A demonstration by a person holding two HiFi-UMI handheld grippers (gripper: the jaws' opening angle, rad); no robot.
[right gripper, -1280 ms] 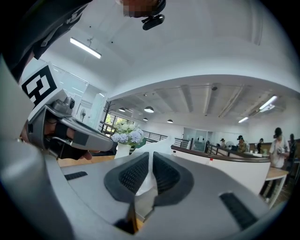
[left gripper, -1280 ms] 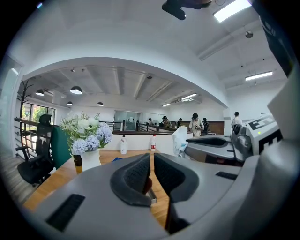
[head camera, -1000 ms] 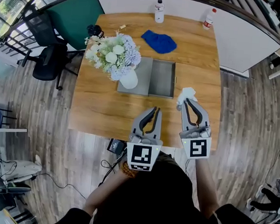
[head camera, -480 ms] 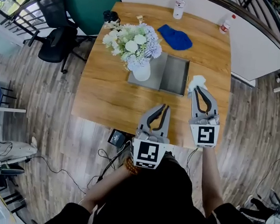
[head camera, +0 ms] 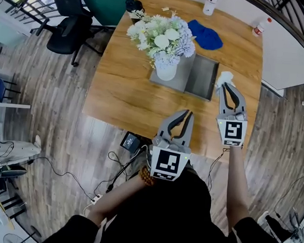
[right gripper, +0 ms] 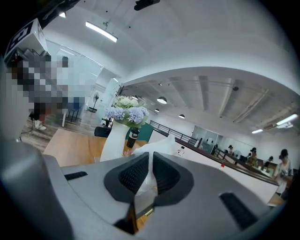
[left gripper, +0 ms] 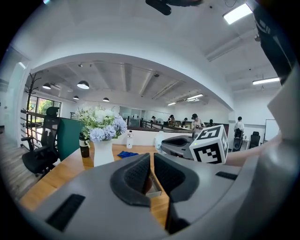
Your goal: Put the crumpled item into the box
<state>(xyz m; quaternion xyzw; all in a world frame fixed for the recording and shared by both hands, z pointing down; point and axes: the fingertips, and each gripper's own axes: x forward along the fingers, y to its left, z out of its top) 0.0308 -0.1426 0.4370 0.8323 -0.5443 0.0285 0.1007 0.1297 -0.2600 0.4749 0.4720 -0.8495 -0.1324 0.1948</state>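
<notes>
Crumpled paper (head camera: 225,77) in right tool (head camera: 227,87)

Right tool (head camera: 227,88) and tissue (head camera: 225,78) nearer box (head camera: 202,81)

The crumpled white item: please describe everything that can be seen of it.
The crumpled item is white, thin and wrinkled, like tissue or soft plastic. The right gripper has its jaws shut on it; a bunch sticks out past their tips. It is just beside the right edge of the open grey box, not yet inside.

Vase of pale flowers (head camera: 166,67), blue cloth (head camera: 205,36) and bottle (head camera: 211,0) on wooden table (head camera: 120,93)
</notes>
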